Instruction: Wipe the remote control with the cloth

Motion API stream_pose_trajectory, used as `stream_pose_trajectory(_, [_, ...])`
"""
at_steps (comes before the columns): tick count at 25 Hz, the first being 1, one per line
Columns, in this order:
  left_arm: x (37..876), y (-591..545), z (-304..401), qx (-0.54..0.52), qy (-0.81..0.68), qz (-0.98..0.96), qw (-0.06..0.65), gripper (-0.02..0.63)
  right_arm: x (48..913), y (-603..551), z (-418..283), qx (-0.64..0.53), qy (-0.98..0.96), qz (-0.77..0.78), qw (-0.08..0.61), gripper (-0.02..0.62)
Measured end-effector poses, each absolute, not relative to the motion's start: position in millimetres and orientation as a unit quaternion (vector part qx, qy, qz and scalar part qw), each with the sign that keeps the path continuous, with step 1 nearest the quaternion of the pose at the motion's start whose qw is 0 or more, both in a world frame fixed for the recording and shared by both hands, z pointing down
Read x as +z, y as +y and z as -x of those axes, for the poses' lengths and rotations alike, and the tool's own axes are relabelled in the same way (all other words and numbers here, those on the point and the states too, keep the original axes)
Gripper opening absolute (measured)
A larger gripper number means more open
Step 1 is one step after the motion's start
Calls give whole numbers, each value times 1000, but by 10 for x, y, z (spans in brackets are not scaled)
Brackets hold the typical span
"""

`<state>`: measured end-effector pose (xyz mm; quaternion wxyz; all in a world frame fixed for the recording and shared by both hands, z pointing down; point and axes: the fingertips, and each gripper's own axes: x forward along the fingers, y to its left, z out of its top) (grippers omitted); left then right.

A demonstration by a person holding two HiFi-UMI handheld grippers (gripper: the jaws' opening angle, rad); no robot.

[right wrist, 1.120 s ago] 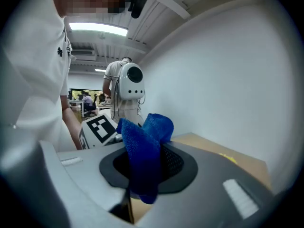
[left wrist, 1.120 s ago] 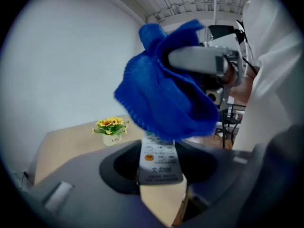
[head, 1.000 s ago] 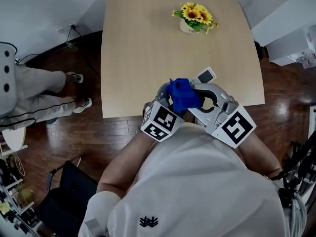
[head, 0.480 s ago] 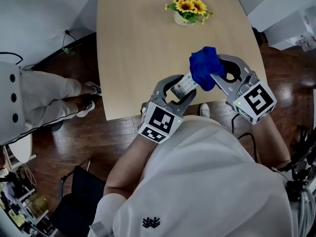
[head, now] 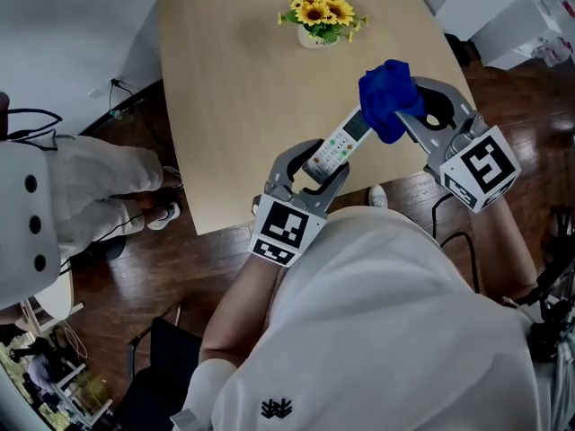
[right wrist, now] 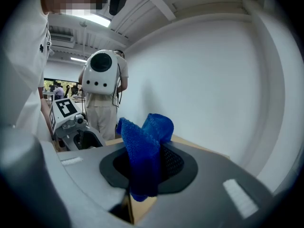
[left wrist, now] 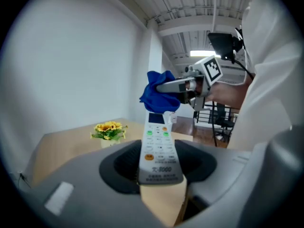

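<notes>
My left gripper [head: 316, 165] is shut on the near end of a white remote control [head: 337, 143], which is held in the air above the table's front edge, buttons up. The remote [left wrist: 159, 146] points away from the left gripper [left wrist: 160, 175] toward the blue cloth [left wrist: 158, 92]. My right gripper [head: 415, 106] is shut on that bunched blue cloth [head: 386, 97], and the cloth rests on the remote's far end. In the right gripper view the cloth [right wrist: 144, 146] stands between the jaws of the right gripper [right wrist: 142, 179].
A light wooden table [head: 234, 88] lies below, with a small pot of yellow sunflowers [head: 315, 14] near its far edge. Another person in light clothes [head: 81, 187] stands to the left of the table. Dark wooden floor [head: 135, 277] surrounds it.
Both grippers have risen and spread apart. The cloth has slid from the left gripper's end of the remote out to its far tip, baring the buttons.
</notes>
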<state>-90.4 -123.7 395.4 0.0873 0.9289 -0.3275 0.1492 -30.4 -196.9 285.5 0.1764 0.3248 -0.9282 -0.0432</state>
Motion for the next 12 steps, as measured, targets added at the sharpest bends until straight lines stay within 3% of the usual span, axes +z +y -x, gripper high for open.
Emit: stream_pose_trajectory(12, [3945, -1309, 664, 158, -328, -928, 81, 236, 2921, -1095, 1145, 2, -976, -151, 155, 78])
